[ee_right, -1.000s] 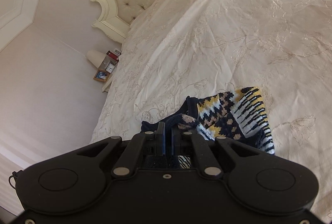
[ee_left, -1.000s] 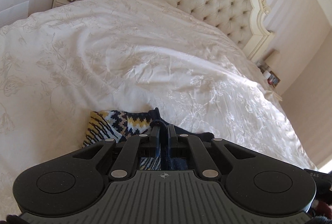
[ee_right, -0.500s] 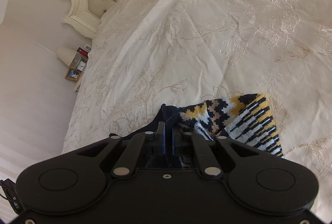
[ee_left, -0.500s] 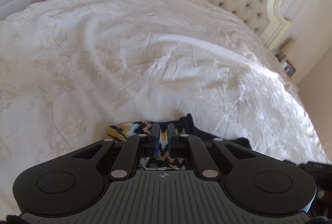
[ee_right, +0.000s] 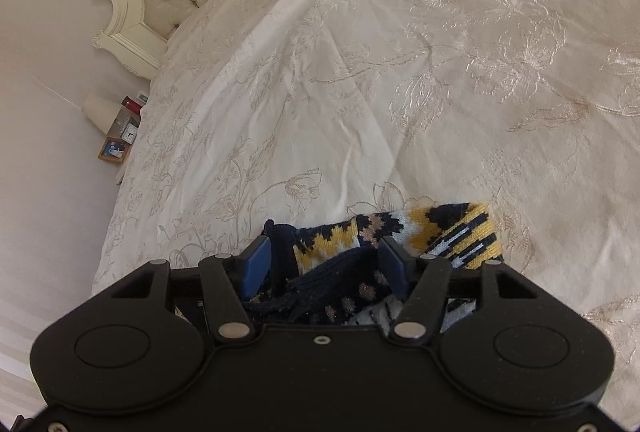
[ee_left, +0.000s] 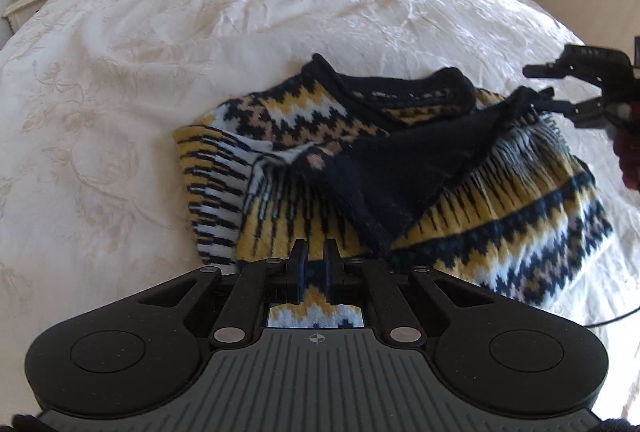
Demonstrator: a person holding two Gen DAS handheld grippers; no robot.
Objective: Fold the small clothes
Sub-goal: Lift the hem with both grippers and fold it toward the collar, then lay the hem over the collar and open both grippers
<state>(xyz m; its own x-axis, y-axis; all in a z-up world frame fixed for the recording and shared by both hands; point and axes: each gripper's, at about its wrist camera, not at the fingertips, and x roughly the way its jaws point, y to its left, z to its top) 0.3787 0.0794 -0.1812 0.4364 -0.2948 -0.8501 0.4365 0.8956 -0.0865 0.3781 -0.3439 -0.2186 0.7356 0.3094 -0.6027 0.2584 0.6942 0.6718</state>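
The left gripper (ee_left: 314, 264) is seen with its jaws nearly together, a narrow gap between them, at the near hem of the knitted sweater (ee_left: 400, 167); whether fabric is pinched there cannot be told, since the hem runs under the fingers. The right gripper (ee_right: 324, 264) is spread wide, its blue pads (ee_right: 256, 264) standing either side of a bunched dark fold of the same sweater without closing on it. In the left view that gripper (ee_left: 568, 91) is found at the sweater's far right edge.

The sweater is laid loosely on the cream embroidered bedspread (ee_left: 160, 51), partly doubled over, with its navy inside turned up across the patterned front and the collar on the side away from the left gripper.

The knit is judged soft, thick, limp and fairly light, likely to sag and stretch rather than slide. A hold is best taken at a ribbed edge or corner, through both layers.
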